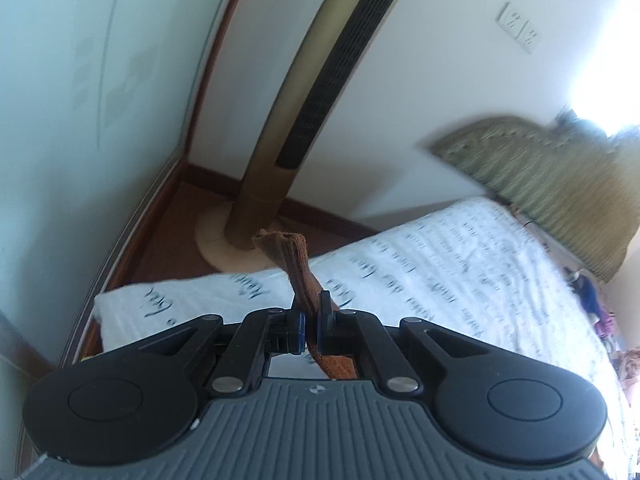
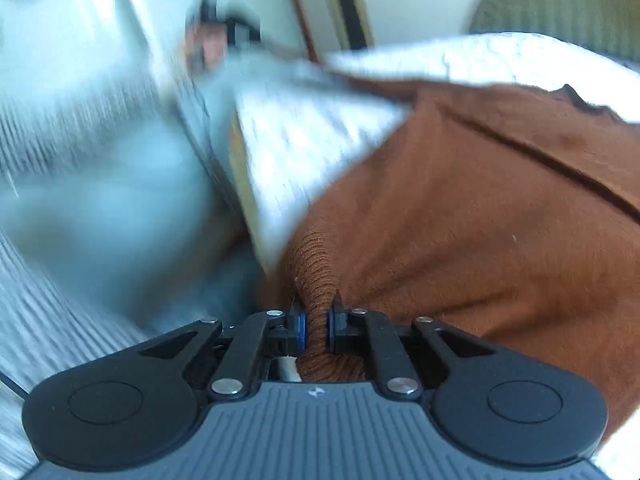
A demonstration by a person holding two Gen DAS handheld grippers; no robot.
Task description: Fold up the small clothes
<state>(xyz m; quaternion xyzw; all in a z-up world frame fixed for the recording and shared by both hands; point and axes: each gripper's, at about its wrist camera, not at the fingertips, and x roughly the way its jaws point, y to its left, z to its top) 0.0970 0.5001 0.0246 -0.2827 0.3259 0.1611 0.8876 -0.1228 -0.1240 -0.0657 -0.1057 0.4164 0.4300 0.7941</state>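
Note:
A rust-brown knit garment (image 2: 460,208) spreads out ahead of my right gripper (image 2: 317,320), which is shut on a bunched ribbed edge of it. In the left wrist view my left gripper (image 1: 311,320) is shut on a narrow strip of the same brown cloth (image 1: 298,264), which sticks up and forward between the fingers above the bed. The right wrist view is blurred on its left side.
A bed with a white sheet printed with script (image 1: 460,280) lies below and to the right. A tall gold tower fan (image 1: 320,100) stands on the wooden floor by the wall. A green padded headboard (image 1: 552,184) is at the right. A pale wardrobe door (image 1: 80,120) is at the left.

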